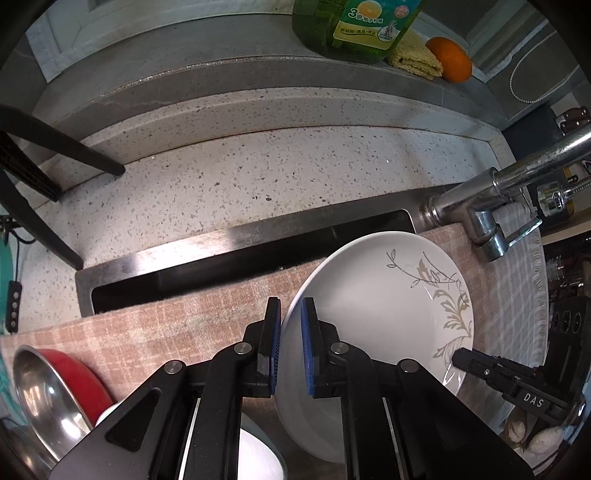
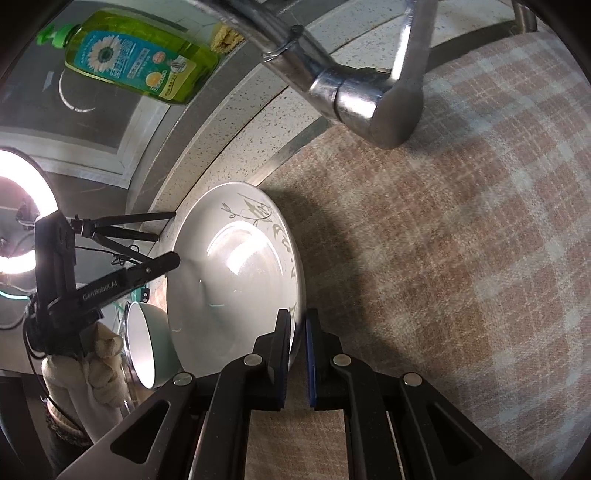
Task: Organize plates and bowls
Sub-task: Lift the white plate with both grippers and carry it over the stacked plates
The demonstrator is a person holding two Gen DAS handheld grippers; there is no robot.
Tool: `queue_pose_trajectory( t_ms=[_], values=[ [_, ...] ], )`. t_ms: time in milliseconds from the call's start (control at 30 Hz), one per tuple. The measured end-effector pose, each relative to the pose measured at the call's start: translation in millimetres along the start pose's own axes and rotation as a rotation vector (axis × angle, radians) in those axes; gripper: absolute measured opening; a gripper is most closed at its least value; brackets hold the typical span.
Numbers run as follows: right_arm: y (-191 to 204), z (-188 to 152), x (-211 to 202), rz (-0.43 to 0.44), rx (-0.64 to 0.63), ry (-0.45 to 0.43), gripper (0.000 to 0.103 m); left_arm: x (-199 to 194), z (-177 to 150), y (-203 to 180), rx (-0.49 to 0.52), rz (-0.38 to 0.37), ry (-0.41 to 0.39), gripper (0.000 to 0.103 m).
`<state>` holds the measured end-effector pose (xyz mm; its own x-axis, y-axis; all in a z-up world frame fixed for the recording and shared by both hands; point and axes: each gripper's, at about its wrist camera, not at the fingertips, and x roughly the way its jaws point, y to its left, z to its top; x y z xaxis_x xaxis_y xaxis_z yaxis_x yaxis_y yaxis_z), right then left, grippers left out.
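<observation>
A white plate with a grey leaf pattern (image 1: 373,302) is held tilted above the checked cloth (image 1: 177,325). My left gripper (image 1: 291,314) is shut on the plate's left rim. My right gripper (image 2: 297,325) is shut on the opposite rim of the same plate (image 2: 236,266); its finger also shows in the left wrist view (image 1: 480,365). A red pan with a steel inside (image 1: 55,387) and a white bowl (image 1: 258,454) sit at lower left. A pale green bowl (image 2: 144,343) lies on its side beyond the plate in the right wrist view.
A steel faucet (image 1: 517,184) reaches over the sink from the right, close above the plate (image 2: 351,85). The sink slot (image 1: 240,266) is partly covered by the cloth. A green soap bottle (image 1: 354,26), sponge and orange (image 1: 450,59) sit on the back ledge. Black tripod legs (image 1: 55,147) stand left.
</observation>
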<state>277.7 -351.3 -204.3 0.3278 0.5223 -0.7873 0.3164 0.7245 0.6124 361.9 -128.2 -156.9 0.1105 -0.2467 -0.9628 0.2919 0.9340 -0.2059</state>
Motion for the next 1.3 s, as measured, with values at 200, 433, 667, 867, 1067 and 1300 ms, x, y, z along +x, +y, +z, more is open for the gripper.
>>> queue_pose_trajectory(
  t_ms=[200,433,667,867,1067,1300],
  values=[
    [-5,-2,-8,-0.010,-0.003,0.005,0.007,-1,-6,1,-0.026,-0.021,0.007,0.009],
    [-13,-5,-19,-0.014,-0.004,0.007,0.007,-5,-20,-6,-0.043,-0.042,0.007,0.009],
    [-20,-12,-34,-0.024,-0.030,0.009,0.007,-8,-40,-12,-0.080,-0.062,0.008,0.009],
    [-27,-23,-42,-0.022,-0.042,0.027,0.007,-18,-60,-14,-0.105,-0.076,-0.005,0.009],
    [-25,-34,-47,-0.019,-0.070,0.039,0.007,-25,-81,-10,-0.148,-0.076,-0.014,0.009],
    [-26,-47,-51,-0.020,-0.101,0.062,0.007,-23,-107,-10,-0.198,-0.077,-0.002,0.009]
  ],
)
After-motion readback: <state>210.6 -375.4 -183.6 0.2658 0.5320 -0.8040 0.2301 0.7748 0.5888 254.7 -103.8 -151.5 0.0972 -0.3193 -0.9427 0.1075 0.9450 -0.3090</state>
